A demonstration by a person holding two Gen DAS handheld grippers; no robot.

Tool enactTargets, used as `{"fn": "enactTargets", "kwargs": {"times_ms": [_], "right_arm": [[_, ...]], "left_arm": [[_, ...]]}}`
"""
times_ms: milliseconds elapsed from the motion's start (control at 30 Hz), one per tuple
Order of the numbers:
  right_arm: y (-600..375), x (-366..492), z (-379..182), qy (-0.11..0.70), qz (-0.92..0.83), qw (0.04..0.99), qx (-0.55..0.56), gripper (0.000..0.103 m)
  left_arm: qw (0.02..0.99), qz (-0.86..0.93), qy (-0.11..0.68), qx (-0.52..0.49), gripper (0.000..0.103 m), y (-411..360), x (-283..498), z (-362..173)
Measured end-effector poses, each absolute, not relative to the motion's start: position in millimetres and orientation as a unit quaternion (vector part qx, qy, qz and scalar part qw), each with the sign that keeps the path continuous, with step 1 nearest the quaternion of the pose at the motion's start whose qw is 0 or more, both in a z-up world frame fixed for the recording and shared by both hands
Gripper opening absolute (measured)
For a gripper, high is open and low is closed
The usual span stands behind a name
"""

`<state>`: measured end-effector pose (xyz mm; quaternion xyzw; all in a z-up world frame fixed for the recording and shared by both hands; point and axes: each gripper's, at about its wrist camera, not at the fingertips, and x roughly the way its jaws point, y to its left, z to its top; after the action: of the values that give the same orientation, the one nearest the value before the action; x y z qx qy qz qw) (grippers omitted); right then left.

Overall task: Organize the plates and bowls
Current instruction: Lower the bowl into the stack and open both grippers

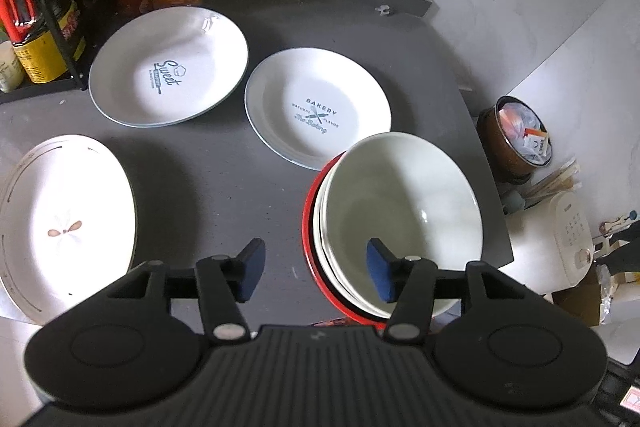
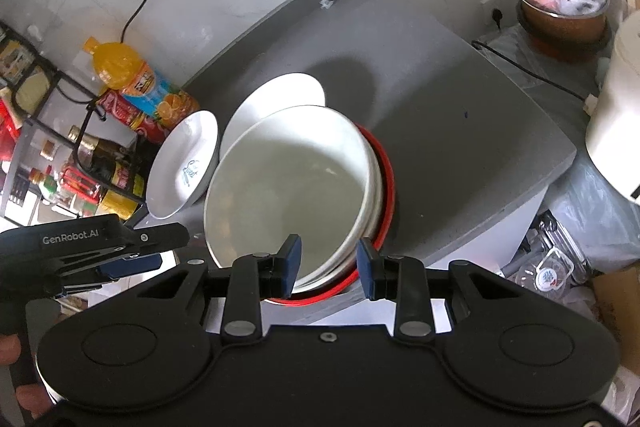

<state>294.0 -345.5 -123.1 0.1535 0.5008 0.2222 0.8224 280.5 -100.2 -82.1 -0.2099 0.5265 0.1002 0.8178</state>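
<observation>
The stack of bowls (image 2: 296, 183) is found dead ahead of the right claw (image 2: 329, 265), at twelve o'clock, its near rim lying between the parted blue pads, which are not seen to touch it; the right claw is judged the nearer. From the left claw (image 1: 316, 269), also held apart and clamped on nothing, the same stack (image 1: 400, 211) lies at about one o'clock. White bowls are seen nested in a red-rimmed one, near the tabletop's (image 1: 224, 179) edge; three plates are spread singly: the Bakery plate (image 1: 318, 113), the Sweet plate (image 1: 168, 67), the oval plate (image 1: 60, 223).
</observation>
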Motion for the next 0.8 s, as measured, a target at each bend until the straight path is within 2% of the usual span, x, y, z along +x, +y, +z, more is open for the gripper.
{"fn": "enactTargets", "kwargs": {"times_ms": [33,100,267,533,800], "right_arm": [[-343.7,292.9,-120.6,0.497,0.226,0.825,0.148,0.044],[-340.7,290.4,-115.6,0.488,0.226,0.831,0.139,0.056],[-331.5,288.1,-107.2,0.48,0.234,0.836,0.128,0.058],[-301.1,282.1,-101.8,0.48,0.251,0.835,0.098,0.073],[-268.2,280.0,-98.4,0.478,0.265,0.834,0.079,0.075]], "left_arm": [[0.82,0.099,0.524,-0.209,0.056,-98.9,278.9,-80.1],[0.822,0.1,0.521,-0.204,0.064,-96.3,276.7,-77.0],[0.82,0.104,0.526,-0.2,0.076,-88.5,270.4,-74.5],[0.821,0.125,0.519,-0.201,0.078,-61.0,251.4,-75.9],[0.815,0.149,0.516,-0.217,0.078,-22.9,232.1,-77.8]]}}
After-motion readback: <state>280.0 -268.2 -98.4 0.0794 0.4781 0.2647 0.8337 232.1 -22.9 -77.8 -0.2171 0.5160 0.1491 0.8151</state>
